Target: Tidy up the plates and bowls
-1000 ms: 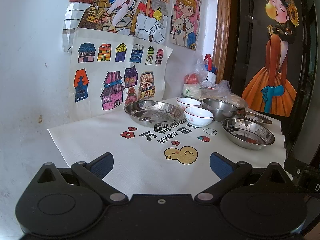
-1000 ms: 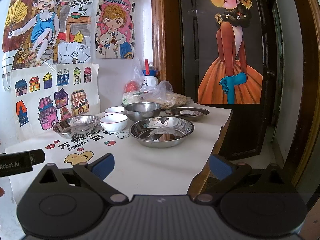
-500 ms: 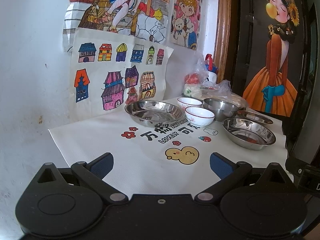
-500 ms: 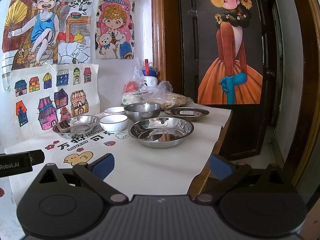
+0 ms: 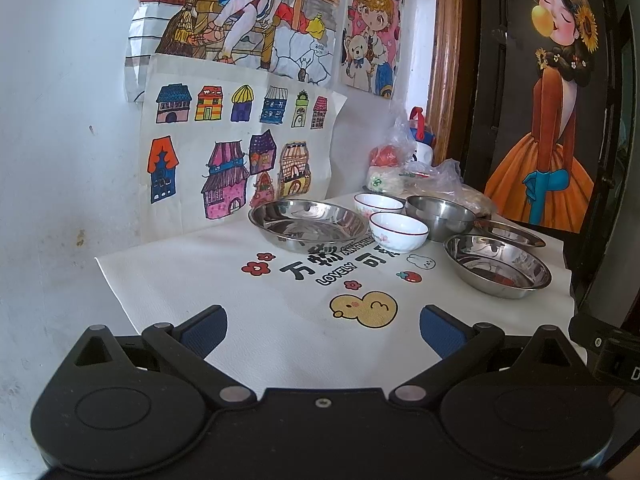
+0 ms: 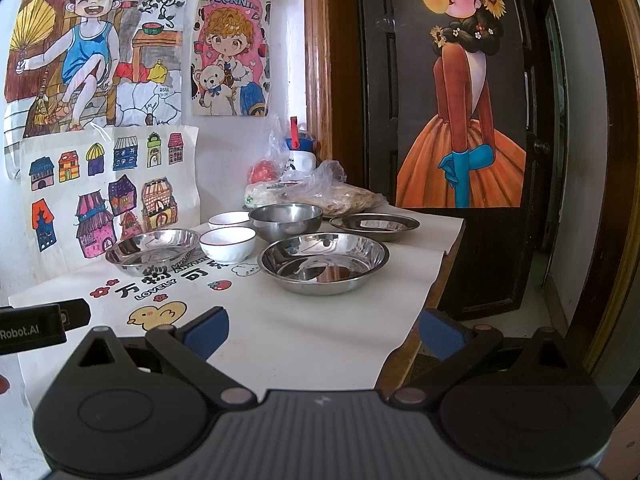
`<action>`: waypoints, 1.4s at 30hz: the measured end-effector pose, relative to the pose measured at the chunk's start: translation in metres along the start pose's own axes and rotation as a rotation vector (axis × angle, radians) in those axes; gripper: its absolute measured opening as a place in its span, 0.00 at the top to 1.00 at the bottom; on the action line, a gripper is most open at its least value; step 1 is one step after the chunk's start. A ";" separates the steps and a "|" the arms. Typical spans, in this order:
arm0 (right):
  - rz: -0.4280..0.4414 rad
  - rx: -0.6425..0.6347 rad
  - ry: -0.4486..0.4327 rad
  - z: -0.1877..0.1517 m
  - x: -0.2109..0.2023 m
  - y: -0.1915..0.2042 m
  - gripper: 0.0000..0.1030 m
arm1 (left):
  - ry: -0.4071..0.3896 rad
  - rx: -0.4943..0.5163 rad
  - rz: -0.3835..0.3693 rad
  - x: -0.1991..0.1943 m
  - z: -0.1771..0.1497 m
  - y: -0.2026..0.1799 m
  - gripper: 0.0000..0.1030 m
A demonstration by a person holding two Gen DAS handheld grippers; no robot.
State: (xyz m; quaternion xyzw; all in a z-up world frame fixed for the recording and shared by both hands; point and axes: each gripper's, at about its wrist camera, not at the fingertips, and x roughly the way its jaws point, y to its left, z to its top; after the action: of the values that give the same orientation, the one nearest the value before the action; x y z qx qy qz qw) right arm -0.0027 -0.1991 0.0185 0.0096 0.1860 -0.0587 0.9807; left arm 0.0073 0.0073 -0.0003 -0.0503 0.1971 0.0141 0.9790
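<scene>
- Both tools hang back, empty: left gripper (image 5: pixel 323 322) and right gripper (image 6: pixel 324 326) spread wide.
- Right's nearest target, straight ahead: big steel plate (image 6: pixel 323 262). Pinch its near rim, I'd say.
- White bowl (image 6: pixel 228 243) ahead-left, steel bowl (image 6: pixel 285 221) beyond.
- Farthest out, plastic bags (image 6: pixel 320 188) crowd the rear.
</scene>
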 end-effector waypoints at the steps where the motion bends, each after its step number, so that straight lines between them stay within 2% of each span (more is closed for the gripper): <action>1: 0.000 0.000 0.000 0.000 0.000 0.000 0.00 | 0.000 0.000 0.000 0.000 0.001 0.001 0.01; 31: 0.013 0.005 0.016 -0.004 0.009 0.002 0.00 | 0.005 0.010 0.008 0.001 -0.001 -0.002 0.01; 42: 0.108 -0.071 0.003 0.033 0.022 -0.009 0.00 | 0.056 0.006 -0.010 0.029 0.025 0.011 0.01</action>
State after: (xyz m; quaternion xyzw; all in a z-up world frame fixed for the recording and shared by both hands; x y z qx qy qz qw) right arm 0.0287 -0.2123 0.0406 -0.0152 0.1887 0.0007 0.9819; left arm 0.0437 0.0212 0.0107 -0.0490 0.2240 0.0071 0.9733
